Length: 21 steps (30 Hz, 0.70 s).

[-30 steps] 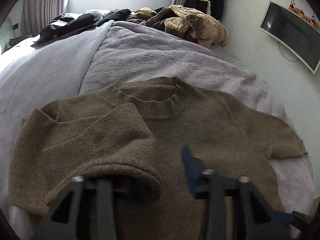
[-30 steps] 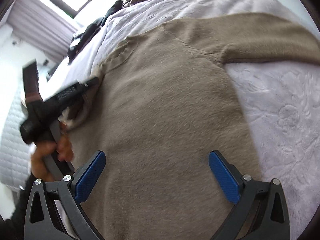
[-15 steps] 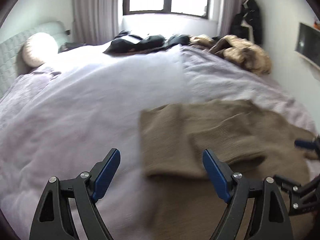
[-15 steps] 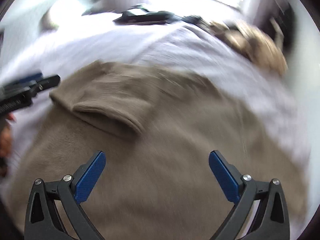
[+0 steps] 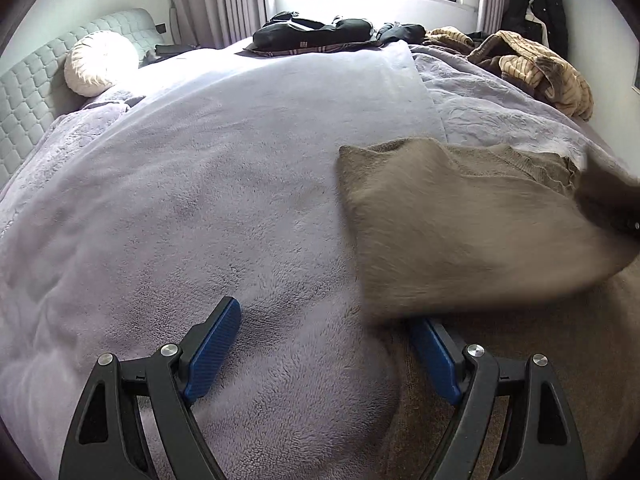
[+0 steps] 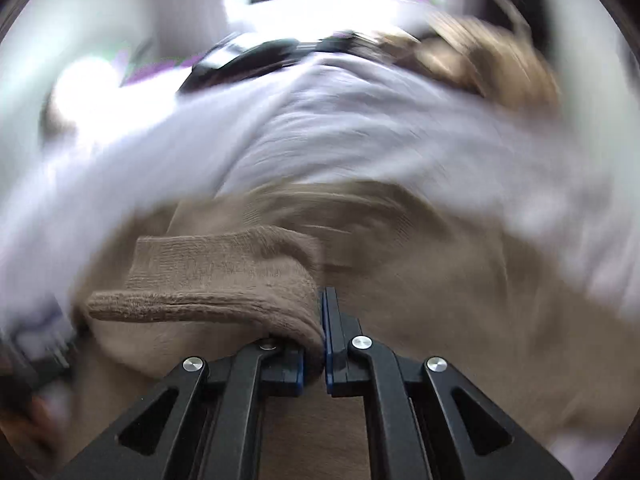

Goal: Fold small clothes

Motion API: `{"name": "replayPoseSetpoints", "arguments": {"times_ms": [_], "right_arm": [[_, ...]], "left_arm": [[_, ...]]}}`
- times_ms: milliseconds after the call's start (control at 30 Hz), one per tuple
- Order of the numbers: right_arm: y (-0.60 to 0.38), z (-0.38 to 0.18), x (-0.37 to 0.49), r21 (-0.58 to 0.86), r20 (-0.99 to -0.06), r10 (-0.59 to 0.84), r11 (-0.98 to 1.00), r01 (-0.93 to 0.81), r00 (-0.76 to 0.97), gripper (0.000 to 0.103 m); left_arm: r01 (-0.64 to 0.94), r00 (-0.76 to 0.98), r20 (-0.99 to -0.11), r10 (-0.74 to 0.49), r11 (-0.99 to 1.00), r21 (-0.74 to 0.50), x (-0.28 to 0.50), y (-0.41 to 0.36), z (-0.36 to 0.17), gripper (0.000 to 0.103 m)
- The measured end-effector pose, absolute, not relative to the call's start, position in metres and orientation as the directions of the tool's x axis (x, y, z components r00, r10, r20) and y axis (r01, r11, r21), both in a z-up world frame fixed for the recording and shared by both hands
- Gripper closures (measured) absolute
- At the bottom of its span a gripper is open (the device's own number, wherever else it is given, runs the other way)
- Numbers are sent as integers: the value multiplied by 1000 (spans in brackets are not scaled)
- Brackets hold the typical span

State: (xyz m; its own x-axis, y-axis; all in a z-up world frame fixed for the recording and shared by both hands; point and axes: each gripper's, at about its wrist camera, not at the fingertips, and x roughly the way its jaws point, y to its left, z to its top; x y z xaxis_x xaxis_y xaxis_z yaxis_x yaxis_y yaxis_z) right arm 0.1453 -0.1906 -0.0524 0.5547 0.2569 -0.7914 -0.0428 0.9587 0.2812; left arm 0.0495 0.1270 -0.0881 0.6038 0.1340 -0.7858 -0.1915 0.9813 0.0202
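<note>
1. Half a second back my right fingers stood wide apart above the sweater; now the right gripper [image 6: 323, 320] is clamped shut on a ribbed knit edge of it, the fabric bunched to the left of the blue pads.
2. One brown sweater [image 5: 460, 220] is the only garment I am working on. It lies on the right part of the bed, and a large flap of it is now lifted and folded across toward the left, where earlier a folded sleeve lay flat on top.
3. My left gripper [image 5: 324, 348] has its fingers spread wide and holds nothing. The left finger [image 5: 214, 348] sits over bare blanket, while the right one [image 5: 434, 360] is partly hidden under the sweater's near edge.
4. The right wrist view is heavily smeared, so I cannot tell exactly which part of the sweater I have pinched.
5. One lilac blanket [image 5: 200, 200] covers the bed, with broad open room left of the sweater's left edge.
6. Farther out I count one round cream pillow [image 5: 100, 62] by the quilted headboard [image 5: 28, 100], one pile of dark clothes [image 5: 320, 34] under the window, and one tan striped heap [image 5: 536, 68] at the far right.
</note>
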Motion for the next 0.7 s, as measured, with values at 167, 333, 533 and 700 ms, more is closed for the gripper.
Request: {"name": "replayPoseSetpoints", "arguments": {"times_ms": [167,333,533,700], "right_arm": [[-244,-96,144,509,-773,408,856,91,486,85],[-259,-99,139,670,-666,522,733,119,533,47],[-258,-71,148,625,-675,472,775,99,568,93],[-276,-98,136,590,-762,445,776,222,470,92]], "left_arm": [[-178,601,-789,125,984,20,54,122,-84,18],[-166,596,-794,123,986,28,55,121,-77,18],[-204,605,-775,182,976,69,60,116,-84,18],[-186,614,-776,140,982,31,53,127,-82,17]]}}
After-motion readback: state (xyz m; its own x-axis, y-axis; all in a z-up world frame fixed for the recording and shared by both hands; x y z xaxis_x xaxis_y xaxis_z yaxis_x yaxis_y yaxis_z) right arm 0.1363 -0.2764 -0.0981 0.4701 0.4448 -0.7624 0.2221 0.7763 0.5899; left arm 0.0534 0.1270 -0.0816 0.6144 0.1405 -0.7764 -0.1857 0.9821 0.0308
